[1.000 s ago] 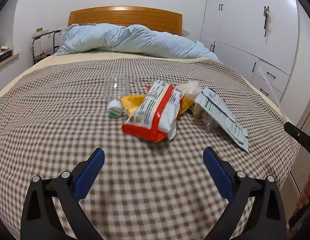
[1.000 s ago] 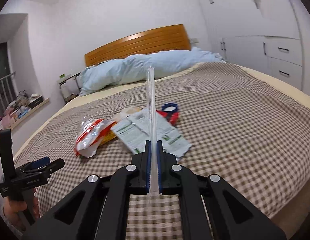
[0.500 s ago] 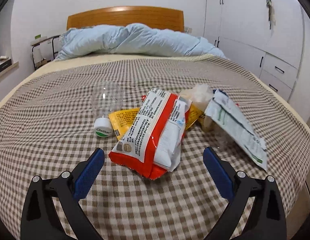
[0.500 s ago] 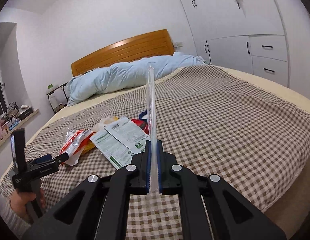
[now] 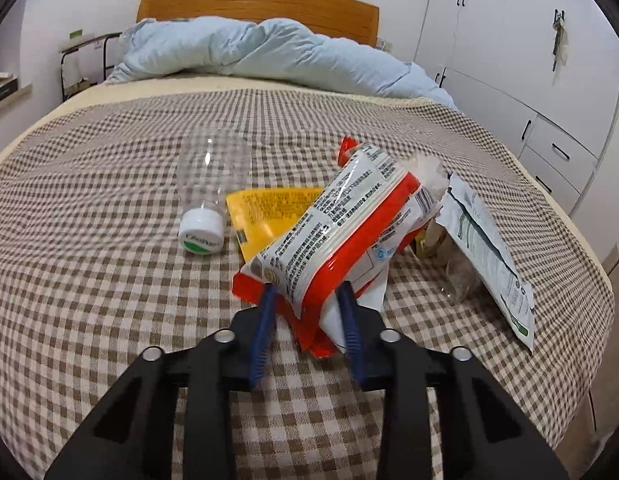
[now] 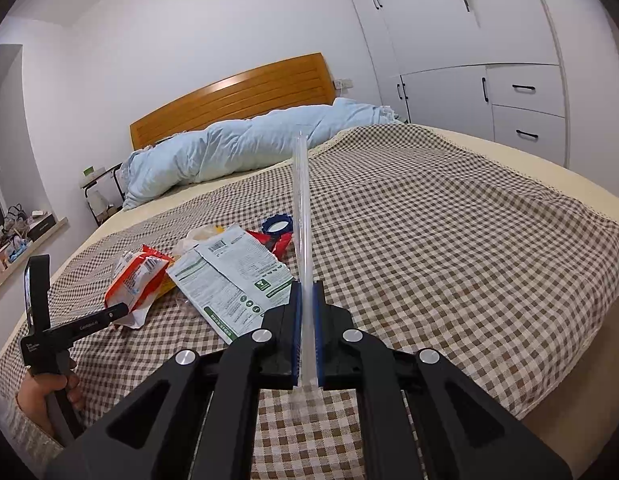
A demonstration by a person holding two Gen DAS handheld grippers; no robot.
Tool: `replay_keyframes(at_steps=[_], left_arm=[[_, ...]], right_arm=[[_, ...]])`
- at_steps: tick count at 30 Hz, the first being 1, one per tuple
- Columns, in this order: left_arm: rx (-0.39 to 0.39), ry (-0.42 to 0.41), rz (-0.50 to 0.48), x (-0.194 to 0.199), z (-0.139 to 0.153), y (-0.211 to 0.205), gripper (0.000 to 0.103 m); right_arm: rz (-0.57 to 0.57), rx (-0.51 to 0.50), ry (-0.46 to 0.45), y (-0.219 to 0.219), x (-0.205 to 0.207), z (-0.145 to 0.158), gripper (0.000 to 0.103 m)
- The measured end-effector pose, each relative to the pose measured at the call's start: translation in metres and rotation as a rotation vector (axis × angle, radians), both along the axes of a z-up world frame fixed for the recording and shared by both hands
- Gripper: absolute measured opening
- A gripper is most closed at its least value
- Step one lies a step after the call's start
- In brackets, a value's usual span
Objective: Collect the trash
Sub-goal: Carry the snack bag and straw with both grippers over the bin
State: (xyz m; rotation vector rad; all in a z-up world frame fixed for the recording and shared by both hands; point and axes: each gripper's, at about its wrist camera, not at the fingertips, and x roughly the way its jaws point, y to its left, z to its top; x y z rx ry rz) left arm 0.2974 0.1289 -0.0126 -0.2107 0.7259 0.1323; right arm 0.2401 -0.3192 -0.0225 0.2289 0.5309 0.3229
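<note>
My left tongs (image 5: 307,312) have just been closing and now pinch the near end of the red snack bag (image 5: 341,232) on the bed (image 5: 89,280), ready to lift it. The right tongs (image 6: 307,332) are pressed together on a clear tube (image 6: 300,216), probably a trash bag edge. Only the right view shows the blue ring (image 6: 276,225) behind the white packet (image 6: 233,276); only the left shows the bottle (image 5: 209,184).
</note>
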Motion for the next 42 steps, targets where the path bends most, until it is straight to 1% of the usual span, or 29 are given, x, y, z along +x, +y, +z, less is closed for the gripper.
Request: replay_keyframes(at_steps=[1,4,5,7,10,16,21,25,27,29,31,35,38,42], left_arm=[[-0.008,-0.005,-0.005,-0.001,0.000,0.000,0.021],[-0.008,-0.039,0.011,-0.011,0.006,0.002,0.013],[-0.006,-0.050,0.013,-0.016,0.008,0.003,0.012],[-0.006,-0.086,0.014,-0.023,0.013,0.003,0.012],[0.019,-0.141,0.014,-0.034,0.024,0.000,0.012],[0.034,-0.211,0.004,-0.058,0.045,-0.004,0.012],[0.005,-0.236,-0.046,-0.072,0.055,-0.008,0.012],[-0.007,-0.256,-0.069,-0.086,0.063,-0.013,0.012],[-0.013,-0.274,-0.079,-0.094,0.068,-0.014,0.012],[-0.034,-0.298,-0.087,-0.105,0.075,-0.015,0.012],[-0.044,-0.328,-0.095,-0.117,0.087,-0.018,0.012],[-0.031,-0.378,-0.114,-0.143,0.102,-0.025,0.012],[-0.019,-0.386,-0.129,-0.162,0.102,-0.031,0.012],[-0.014,-0.364,-0.144,-0.183,0.090,-0.034,0.012]], right_arm=[[0.000,-0.002,-0.001,0.000,0.000,0.000,0.006],[0.000,-0.006,-0.005,0.001,-0.001,0.001,0.006],[0.001,-0.007,-0.006,0.001,-0.001,0.001,0.006],[0.008,-0.011,-0.005,0.002,-0.002,0.002,0.006],[0.029,-0.024,0.006,0.007,-0.002,-0.001,0.006],[0.051,-0.038,-0.004,0.012,-0.004,0.001,0.006],[0.094,-0.027,0.005,0.017,-0.007,0.001,0.006],[0.114,-0.033,-0.023,0.022,-0.015,0.009,0.006],[0.125,-0.036,-0.033,0.024,-0.020,0.013,0.006],[0.140,-0.043,-0.038,0.026,-0.025,0.017,0.006],[0.161,-0.045,-0.041,0.027,-0.032,0.022,0.006],[0.196,-0.060,-0.053,0.030,-0.052,0.027,0.006],[0.223,-0.077,-0.052,0.032,-0.070,0.025,0.006],[0.249,-0.098,-0.039,0.035,-0.091,0.019,0.006]])
